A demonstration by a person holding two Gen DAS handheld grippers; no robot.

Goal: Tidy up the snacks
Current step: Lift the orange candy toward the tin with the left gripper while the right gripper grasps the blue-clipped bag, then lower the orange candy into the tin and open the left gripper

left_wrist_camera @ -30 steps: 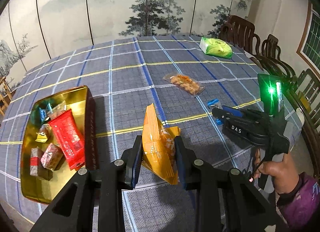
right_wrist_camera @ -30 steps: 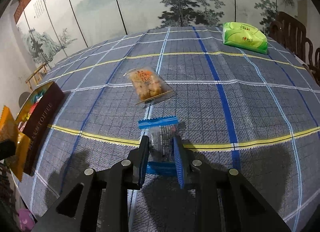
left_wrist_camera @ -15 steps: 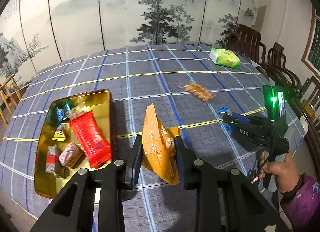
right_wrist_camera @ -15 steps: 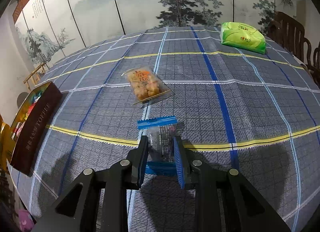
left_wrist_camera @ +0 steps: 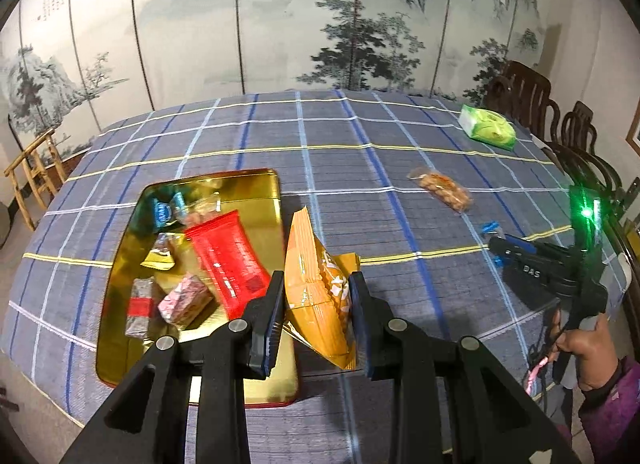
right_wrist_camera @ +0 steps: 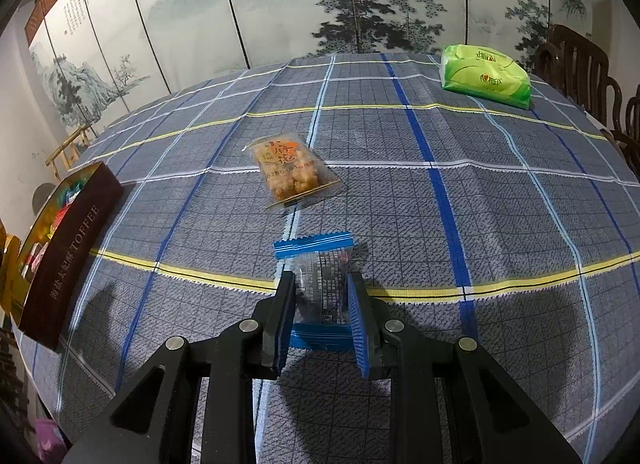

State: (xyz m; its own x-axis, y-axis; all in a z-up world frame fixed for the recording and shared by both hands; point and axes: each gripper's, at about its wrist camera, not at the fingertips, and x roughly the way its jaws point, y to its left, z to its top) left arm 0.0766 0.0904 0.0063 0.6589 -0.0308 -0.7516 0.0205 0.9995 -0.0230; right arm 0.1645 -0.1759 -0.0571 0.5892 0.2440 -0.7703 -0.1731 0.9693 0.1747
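Both grippers are gripping snack packets above and on the checked table.

The left gripper (left_wrist_camera: 316,320) is clamping an orange packet (left_wrist_camera: 316,288) upright between its pads, carrying it just at the 3 o'clock edge of the gold tin (left_wrist_camera: 264,192); the packet looks light, crinkly and slippery, so it is best pinched across its flat middle, as here. The right gripper (right_wrist_camera: 320,316) is closing on a small blue-edged packet (right_wrist_camera: 318,284) lying on the tablecloth (right_wrist_camera: 500,224), jaws pressing its sides at mid-length; it seems soft and crushable. A peanut-coloured packet (right_wrist_camera: 290,170) is lying at 12 o'clock beyond it.
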